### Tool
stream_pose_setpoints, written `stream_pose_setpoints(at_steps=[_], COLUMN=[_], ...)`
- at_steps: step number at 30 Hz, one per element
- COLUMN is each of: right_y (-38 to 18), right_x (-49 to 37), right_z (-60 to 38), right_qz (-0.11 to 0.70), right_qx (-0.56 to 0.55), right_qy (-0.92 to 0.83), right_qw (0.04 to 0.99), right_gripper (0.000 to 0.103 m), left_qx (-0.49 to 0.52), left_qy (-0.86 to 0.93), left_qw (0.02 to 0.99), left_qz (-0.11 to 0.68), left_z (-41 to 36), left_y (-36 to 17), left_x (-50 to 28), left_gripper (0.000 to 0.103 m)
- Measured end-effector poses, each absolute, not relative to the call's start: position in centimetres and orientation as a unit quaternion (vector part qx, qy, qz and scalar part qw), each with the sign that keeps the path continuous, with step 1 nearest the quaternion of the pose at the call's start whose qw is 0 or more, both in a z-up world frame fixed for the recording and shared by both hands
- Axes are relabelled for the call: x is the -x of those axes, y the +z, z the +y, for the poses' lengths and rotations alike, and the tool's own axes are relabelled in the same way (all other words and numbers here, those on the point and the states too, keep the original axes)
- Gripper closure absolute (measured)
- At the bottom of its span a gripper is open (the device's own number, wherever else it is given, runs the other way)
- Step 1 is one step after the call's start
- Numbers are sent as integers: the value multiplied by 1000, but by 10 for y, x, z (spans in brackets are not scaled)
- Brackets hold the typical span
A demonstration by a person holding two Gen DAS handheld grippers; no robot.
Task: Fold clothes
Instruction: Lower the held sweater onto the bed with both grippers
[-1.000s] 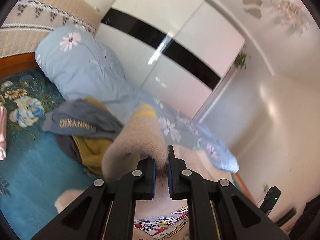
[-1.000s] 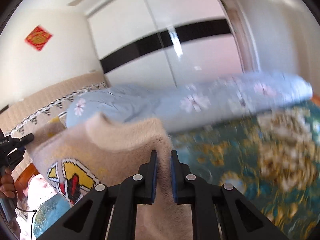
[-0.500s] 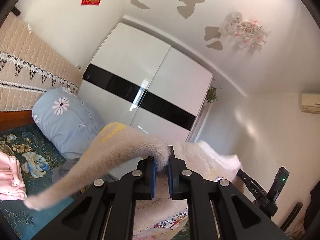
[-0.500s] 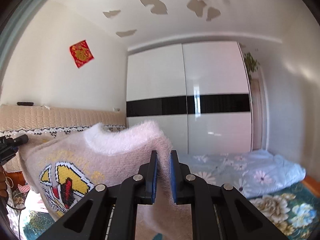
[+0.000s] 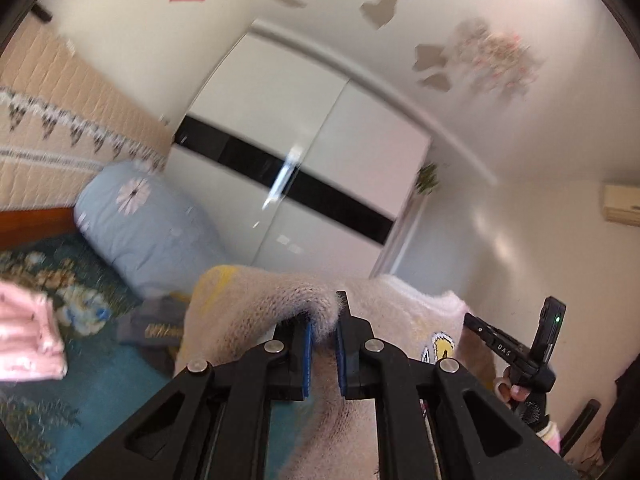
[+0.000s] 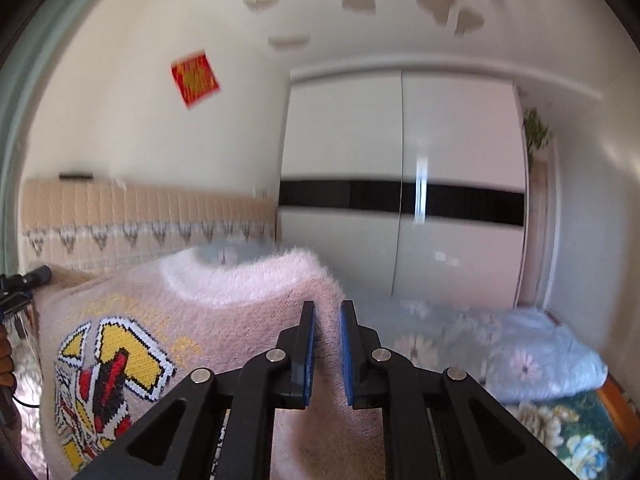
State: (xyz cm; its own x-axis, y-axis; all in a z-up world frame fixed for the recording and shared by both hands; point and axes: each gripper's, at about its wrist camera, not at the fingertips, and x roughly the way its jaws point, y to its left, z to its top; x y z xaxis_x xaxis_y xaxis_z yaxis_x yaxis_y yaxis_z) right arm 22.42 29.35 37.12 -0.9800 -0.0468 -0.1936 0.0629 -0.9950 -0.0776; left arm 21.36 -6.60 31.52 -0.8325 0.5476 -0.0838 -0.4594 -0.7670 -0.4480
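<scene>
A fuzzy pale pink sweater [image 6: 208, 320] with a yellow, red and black knitted graphic hangs spread between both grippers, held up above the bed. My right gripper [image 6: 327, 316] is shut on its shoulder next to the white collar. My left gripper [image 5: 322, 320] is shut on the other shoulder [image 5: 288, 296], and the sweater's sleeve with a yellow band droops to the left. The other gripper and the hand holding it [image 5: 520, 360] show at the right of the left wrist view.
A rolled light blue floral quilt [image 5: 148, 224] lies along the bed's far side; it also shows in the right wrist view [image 6: 520, 356]. A folded pink garment [image 5: 28, 332] and a grey and yellow clothes pile [image 5: 160, 328] lie on the teal floral bedspread [image 5: 100, 400]. A white wardrobe stands behind.
Both grippers lifted the sweater off the bed and hold it up spread out. In the last half second both views tilted slightly down and shifted sideways with motion blur.
</scene>
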Motion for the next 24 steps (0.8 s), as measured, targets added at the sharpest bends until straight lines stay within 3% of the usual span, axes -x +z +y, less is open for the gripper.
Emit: stream_pose_setpoints(at_steps=[4,10,24], right_y=[267,125,55], right_x=[-147,-59,-14], right_z=[300,313,355], right_qz=[26,0,-35], right_qx=[-234,-368,-441], right_qy=[-972,-930,-895], right_qw=[20,-9,-58], right_gripper=[91,94,96], left_qx=[183,315,375], left_qy=[945,922,895], left_qw=[211,131,72], left_qz=[-170,-182,-230], left_z=[-45,-40,-52], left_y=[230,107,41], left_x=[-173,-106,-55], left_gripper=[93,93,93])
